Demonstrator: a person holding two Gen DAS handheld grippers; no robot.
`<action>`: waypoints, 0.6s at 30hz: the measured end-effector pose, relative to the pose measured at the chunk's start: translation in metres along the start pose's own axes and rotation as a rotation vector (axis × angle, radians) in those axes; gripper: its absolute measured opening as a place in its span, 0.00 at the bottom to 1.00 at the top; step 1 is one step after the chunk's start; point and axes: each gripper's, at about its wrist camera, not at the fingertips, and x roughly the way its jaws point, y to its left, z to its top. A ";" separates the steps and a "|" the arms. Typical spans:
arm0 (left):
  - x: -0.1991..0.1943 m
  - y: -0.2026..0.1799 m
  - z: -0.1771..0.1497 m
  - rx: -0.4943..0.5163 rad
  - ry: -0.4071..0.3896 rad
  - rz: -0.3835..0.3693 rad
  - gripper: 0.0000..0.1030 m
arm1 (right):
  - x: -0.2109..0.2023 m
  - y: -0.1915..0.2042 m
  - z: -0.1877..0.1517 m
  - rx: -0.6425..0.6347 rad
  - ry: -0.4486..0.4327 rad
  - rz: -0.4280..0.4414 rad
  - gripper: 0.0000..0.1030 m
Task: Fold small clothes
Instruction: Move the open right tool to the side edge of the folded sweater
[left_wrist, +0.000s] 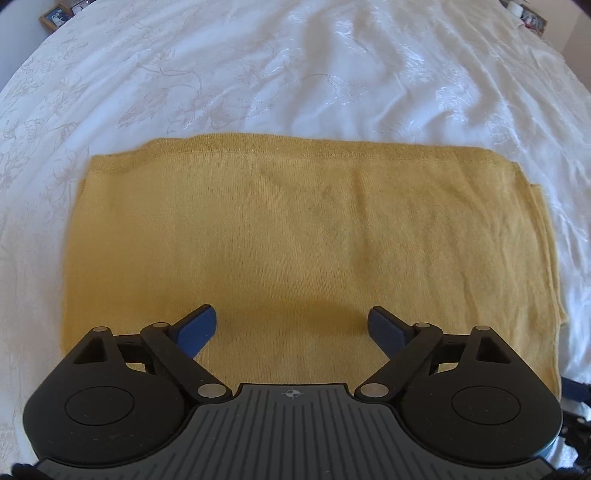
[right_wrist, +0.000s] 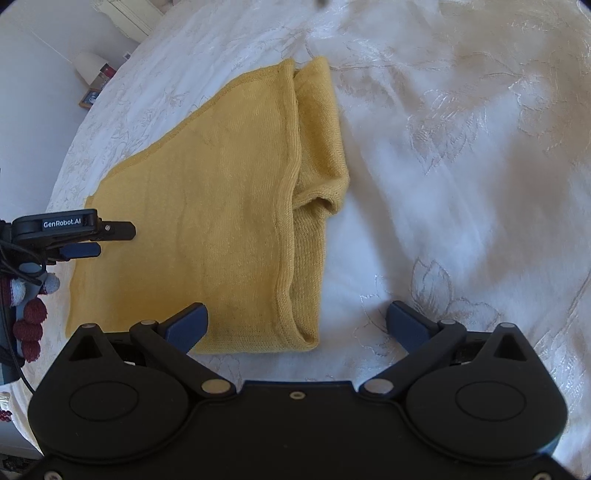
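A yellow knit top (left_wrist: 295, 236) lies folded flat on a white bedspread (left_wrist: 295, 74) with a leaf pattern. The left gripper (left_wrist: 291, 325) hangs over the near edge of the top, its blue fingers (left_wrist: 197, 328) spread wide with nothing between them. The right gripper (right_wrist: 297, 325) is wide too and holds nothing; it sits above the near right corner of the top, one finger over the cloth and one over the bedspread. A folded sleeve (right_wrist: 317, 155) pokes out along the top's right side.
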 end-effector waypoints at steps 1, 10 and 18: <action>-0.001 -0.002 -0.007 0.002 0.004 0.001 0.87 | -0.002 -0.002 0.000 0.003 0.001 0.011 1.00; 0.011 0.007 -0.040 0.000 0.055 0.009 0.91 | -0.019 -0.024 0.019 0.078 -0.023 0.102 0.99; 0.023 0.009 -0.038 -0.020 0.078 0.012 1.00 | -0.002 -0.036 0.058 0.103 -0.020 0.189 1.00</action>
